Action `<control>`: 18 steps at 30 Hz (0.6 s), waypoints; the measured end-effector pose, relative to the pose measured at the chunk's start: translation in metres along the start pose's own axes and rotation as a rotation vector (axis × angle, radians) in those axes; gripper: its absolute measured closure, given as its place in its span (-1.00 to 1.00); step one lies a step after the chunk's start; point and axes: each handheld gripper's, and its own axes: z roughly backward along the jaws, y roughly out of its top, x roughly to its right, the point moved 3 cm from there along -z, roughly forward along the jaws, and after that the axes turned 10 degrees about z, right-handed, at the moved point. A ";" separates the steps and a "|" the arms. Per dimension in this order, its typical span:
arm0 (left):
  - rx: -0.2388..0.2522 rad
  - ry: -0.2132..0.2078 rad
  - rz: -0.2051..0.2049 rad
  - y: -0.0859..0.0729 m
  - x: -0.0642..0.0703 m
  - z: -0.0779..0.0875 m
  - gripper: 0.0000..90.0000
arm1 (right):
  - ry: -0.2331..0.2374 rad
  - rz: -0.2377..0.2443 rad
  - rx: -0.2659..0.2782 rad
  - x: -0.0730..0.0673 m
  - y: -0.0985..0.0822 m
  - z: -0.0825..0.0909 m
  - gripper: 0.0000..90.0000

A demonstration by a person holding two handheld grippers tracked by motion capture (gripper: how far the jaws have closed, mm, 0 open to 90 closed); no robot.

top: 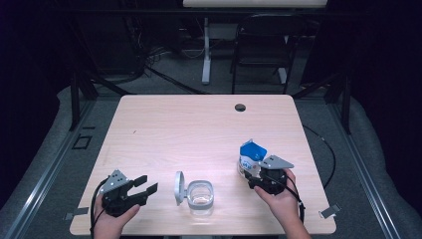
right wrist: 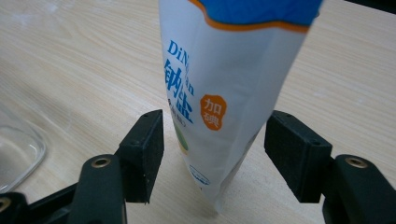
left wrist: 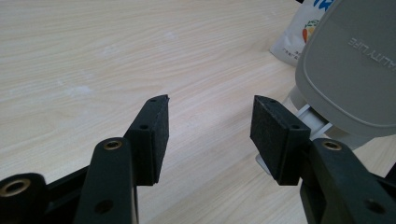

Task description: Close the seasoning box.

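A: Count on the table?

B: One pouch, white with a blue top, standing upright at the right side. One clear glass jar near the front edge, with one grey hinged lid swung open to its left. Two grippers, one in each hand.

A: Any writing?

B: On the pouch, in the right gripper view: blue letters "DiN", cut off after that, then large blue Chinese characters running downward, and an orange blob with two more characters in white. On the grey lid, in the left gripper view: raised letters ending in "ALITYLIFE", upside down and cropped at the edge.

A: Right gripper?

B: Spread wide, one black pad either side of the pouch's lower half. Clear gaps on both sides, so no squeeze, nothing held. Pouch standing on the table on its own base, right between the pads.

A: Left gripper?

B: Wide open too, empty, only bare wood between the pads. Lid just beside the right pad; pouch farther off, beyond the lid.
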 end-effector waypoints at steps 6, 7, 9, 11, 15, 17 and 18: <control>-0.001 0.001 0.005 0.000 0.000 0.000 0.06 | -0.022 0.000 -0.009 0.000 -0.002 -0.010 -0.16; -0.002 0.001 0.004 0.000 -0.001 0.000 0.06 | -0.018 0.000 -0.011 0.000 -0.002 -0.011 -0.17; -0.003 0.002 0.004 0.000 -0.001 -0.001 0.06 | -0.025 0.001 -0.011 -0.001 -0.002 -0.014 -0.18; -0.003 0.002 0.004 0.000 -0.002 0.000 0.06 | -0.030 -0.001 -0.013 -0.001 -0.002 -0.016 -0.19; -0.003 0.002 0.004 0.000 -0.002 0.000 0.06 | -0.028 -0.019 0.003 -0.001 -0.001 -0.020 -0.21; -0.003 0.002 0.004 0.000 -0.002 0.000 0.06 | -0.030 -0.020 0.009 -0.001 -0.001 -0.021 -0.21; -0.003 0.002 0.005 0.000 -0.002 0.000 0.06 | -0.031 -0.019 0.009 0.000 -0.001 -0.021 -0.20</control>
